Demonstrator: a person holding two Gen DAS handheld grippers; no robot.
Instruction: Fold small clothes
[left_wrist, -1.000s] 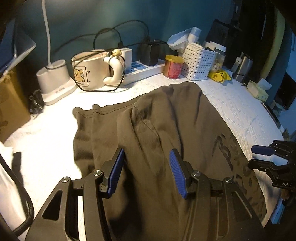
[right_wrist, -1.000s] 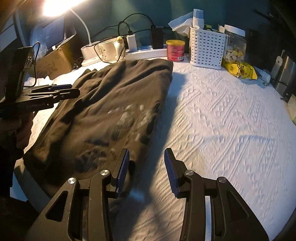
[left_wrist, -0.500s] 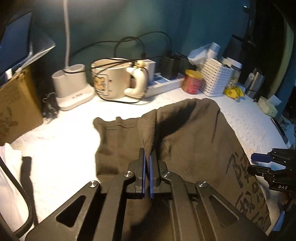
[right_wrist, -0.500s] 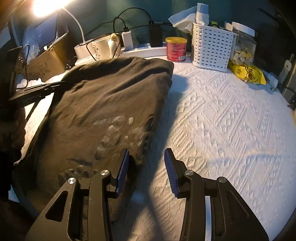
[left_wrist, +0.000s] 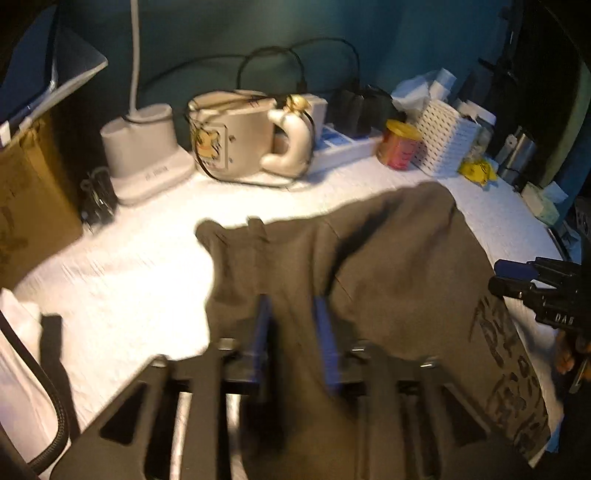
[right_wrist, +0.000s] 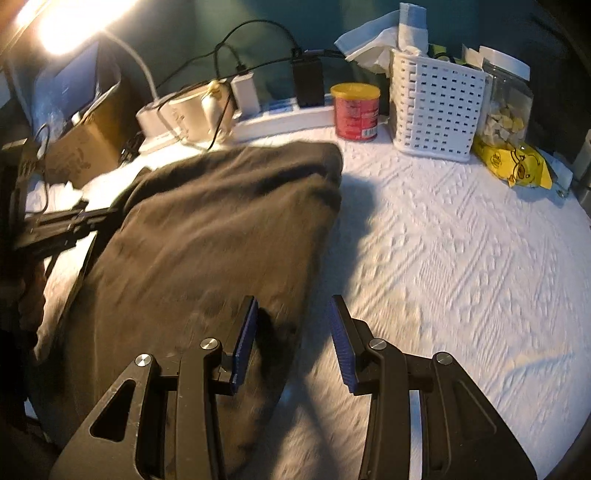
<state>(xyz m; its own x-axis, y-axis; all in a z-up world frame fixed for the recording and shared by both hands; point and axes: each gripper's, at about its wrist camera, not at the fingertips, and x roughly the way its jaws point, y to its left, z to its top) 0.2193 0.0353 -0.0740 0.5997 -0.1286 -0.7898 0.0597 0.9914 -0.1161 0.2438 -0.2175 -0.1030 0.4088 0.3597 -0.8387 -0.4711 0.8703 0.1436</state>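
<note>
A dark brown T-shirt (left_wrist: 388, 266) with printed lettering lies partly folded on the white textured cloth (right_wrist: 461, 258). My left gripper (left_wrist: 291, 328) is open, its blue pads just above the shirt's left part. My right gripper (right_wrist: 291, 332) is open at the shirt's (right_wrist: 207, 251) near right edge, the left pad over the cloth, the right pad over the white surface. Each gripper shows in the other's view, the right one (left_wrist: 532, 284) at the right edge and the left one (right_wrist: 66, 225) at the left edge.
Along the back stand a lamp base (left_wrist: 144, 155), a cream mug (left_wrist: 236, 136), a power strip (left_wrist: 343, 144), a red can (right_wrist: 356, 110), a white basket (right_wrist: 436, 107), a yellow packet (right_wrist: 513, 164) and a cardboard box (left_wrist: 26, 199).
My left gripper, shut on a shirt fold half a second ago, has opened and let it drop flat. My right gripper stayed open and shifted slightly over the shirt's edge.
</note>
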